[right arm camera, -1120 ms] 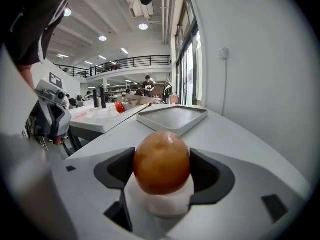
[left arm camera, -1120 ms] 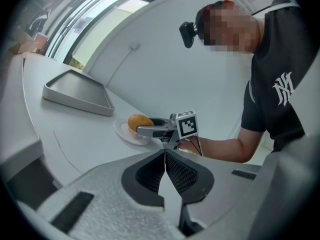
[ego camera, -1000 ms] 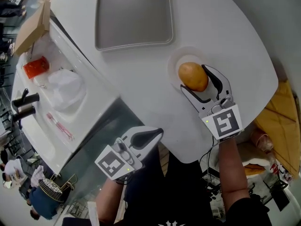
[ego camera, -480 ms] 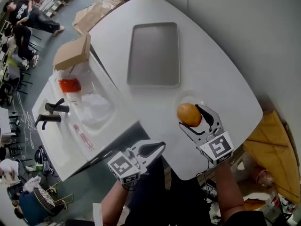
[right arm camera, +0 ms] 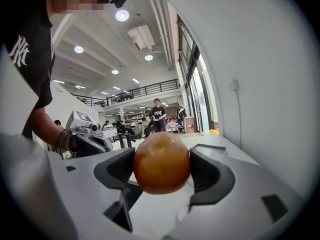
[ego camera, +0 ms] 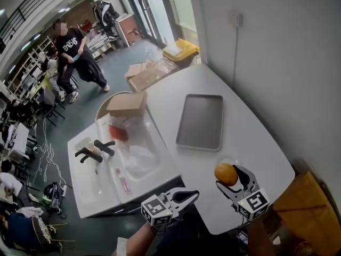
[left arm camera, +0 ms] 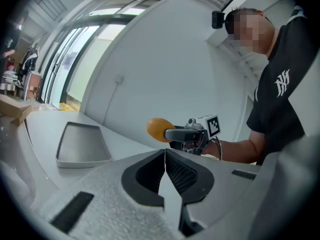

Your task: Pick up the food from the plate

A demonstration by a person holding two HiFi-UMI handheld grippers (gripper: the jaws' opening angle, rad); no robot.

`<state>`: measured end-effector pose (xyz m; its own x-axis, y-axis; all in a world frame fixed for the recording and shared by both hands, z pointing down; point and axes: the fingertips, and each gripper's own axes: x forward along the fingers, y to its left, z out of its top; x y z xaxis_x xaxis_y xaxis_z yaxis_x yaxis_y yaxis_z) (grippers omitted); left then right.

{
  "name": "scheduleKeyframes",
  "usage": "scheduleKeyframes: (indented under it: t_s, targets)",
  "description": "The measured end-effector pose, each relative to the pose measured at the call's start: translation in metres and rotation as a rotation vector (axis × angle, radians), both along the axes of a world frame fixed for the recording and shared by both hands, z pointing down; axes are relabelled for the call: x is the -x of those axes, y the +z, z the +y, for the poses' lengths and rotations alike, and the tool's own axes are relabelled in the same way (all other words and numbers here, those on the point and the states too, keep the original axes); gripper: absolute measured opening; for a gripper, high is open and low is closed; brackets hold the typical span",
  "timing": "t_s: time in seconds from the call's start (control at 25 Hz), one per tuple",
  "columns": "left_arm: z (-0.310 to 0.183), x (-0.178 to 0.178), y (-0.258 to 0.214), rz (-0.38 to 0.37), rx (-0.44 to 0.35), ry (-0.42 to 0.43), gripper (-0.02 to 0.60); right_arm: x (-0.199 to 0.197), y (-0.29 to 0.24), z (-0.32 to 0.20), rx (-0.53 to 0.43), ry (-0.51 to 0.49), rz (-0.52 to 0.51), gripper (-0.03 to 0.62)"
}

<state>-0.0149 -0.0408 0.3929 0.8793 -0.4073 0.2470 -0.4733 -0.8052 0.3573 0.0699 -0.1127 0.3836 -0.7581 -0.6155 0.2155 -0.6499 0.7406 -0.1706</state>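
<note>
Right claw (ego camera: pixel 230 178) squeezes the orange (right arm camera: pixel 161 162), up off the surface (ego camera: pixel 250 137); left claw (left arm camera: pixel 165 156) closed, empty; next, hold it tight

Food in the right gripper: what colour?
Orange-brown, plain skin; the food shows best in the right gripper view.

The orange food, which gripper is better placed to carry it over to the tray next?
Right, most likely. The right gripper is shut on the orange food, while the left gripper is shut and empty near the table's edge. The tray lies ahead.
</note>
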Motion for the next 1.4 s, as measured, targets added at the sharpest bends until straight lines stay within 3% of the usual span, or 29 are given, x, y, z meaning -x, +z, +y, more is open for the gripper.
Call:
scheduleKeyframes:
  t_s: [0.28,0.56,1.04,1.4]
  targets:
    - [0.020,-0.007,-0.039,0.028,-0.094,0.086,0.008,-0.005,-0.032,0.043,-0.033,0.046,-0.032,0.339]
    - [0.044,0.015,-0.065,0.058,-0.162,0.158,0.008,0.005,-0.054,0.082,-0.057,0.104,-0.068,0.339]
    - [0.122,0.048,-0.069,0.116,-0.115,0.244,0.008,0.038,-0.093,0.167,-0.082,0.136,-0.051,0.339]
    - [0.159,0.055,-0.068,0.109,-0.142,0.302,0.008,0.060,-0.087,0.220,-0.074,0.133,-0.066,0.339]
